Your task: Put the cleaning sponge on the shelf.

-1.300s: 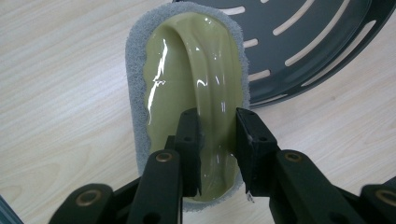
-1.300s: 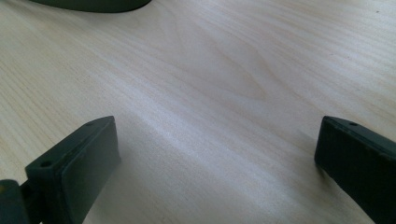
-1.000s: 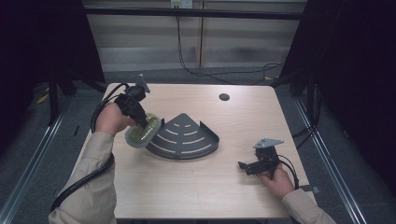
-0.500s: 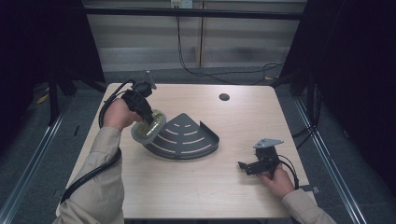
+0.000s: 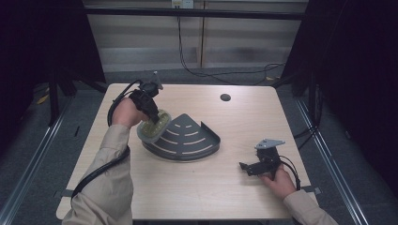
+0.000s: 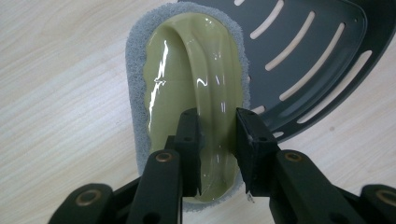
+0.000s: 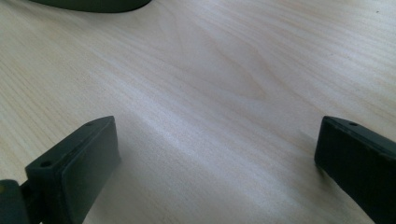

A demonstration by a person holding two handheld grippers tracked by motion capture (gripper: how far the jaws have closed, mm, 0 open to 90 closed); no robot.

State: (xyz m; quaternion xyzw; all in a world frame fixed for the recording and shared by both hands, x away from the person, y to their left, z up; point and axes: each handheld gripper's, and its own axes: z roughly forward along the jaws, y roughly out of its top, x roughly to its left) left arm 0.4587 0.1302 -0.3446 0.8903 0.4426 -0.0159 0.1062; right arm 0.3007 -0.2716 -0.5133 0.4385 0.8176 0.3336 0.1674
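Green scrubber pinched in left tongs | right tongs spread, well apart

Scrubber underside: hidden against the surface; near end cut off behind the left tool.
Scrubber ridge: the stretch between the two jaws is covered by them.
Grey rack: far and right portions cut off by the frame edge in the left gripper view; the part under the scrubber is hidden.
Grey rack, right gripper view: a dark sliver at the top edge, rest cut off.
Right tool: jaw bases cut off at bottom and right edges.
Dark round spot: too small to identify.
Left hand: fingers hidden behind the tool body.
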